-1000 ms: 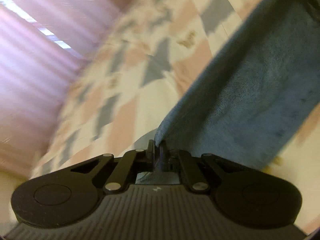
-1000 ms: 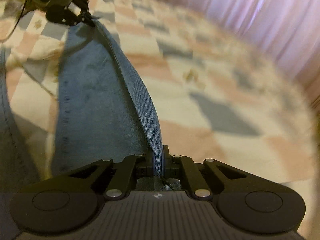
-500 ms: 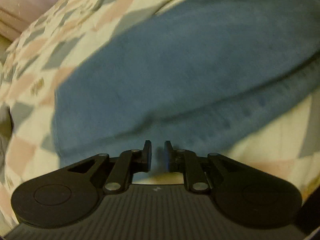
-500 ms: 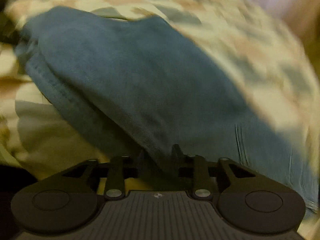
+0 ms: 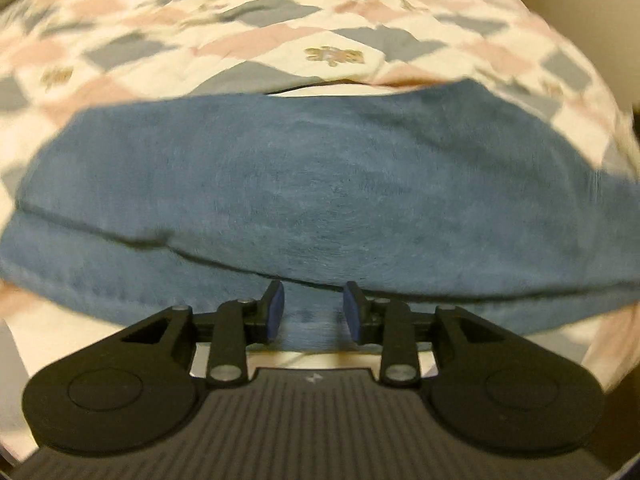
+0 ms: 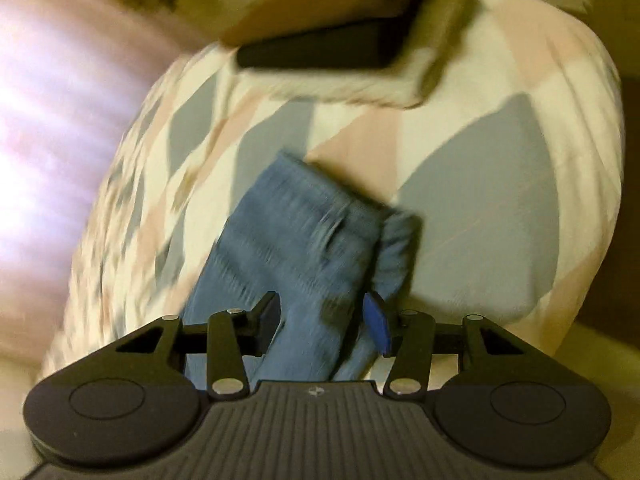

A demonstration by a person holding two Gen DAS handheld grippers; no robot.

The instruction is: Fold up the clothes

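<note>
In our left wrist view, the checked bedspread [image 5: 168, 12] of cream, pink and grey diamonds fills the left edge and the top, with small gold motifs scattered on it. Across the middle lies the blue denim garment [image 5: 320, 184], folded so that an upper layer sits on a lower one; the edge of the upper layer runs as a dark line from the left side toward the centre, and the lower layer shows below it as a band. Our left gripper [image 5: 314, 312] hovers at the near edge of this denim with its jaws spread apart, blue pads facing each other, and only flat cloth visible in the gap; it grips nothing. To the right, the denim narrows toward the rim of the picture, and more bedspread shows beyond it.

In our right wrist view, a pale pink blurred curtain [image 6: 44, 128] takes the left side. Next comes the bedspread [image 6: 500, 184], sloping away. The denim garment [image 6: 304, 240] appears here as a narrow folded piece running from the bottom centre up to a blunt end, with a second thickness bunched along its right side. Our right gripper [image 6: 324, 320] has its jaws wide, standing either side of the near part of the denim without pinching it. Above, near the top centre and right, a dark flat object [image 6: 328, 48] rests on something tan and cream; the blur keeps us from telling what these are.
</note>
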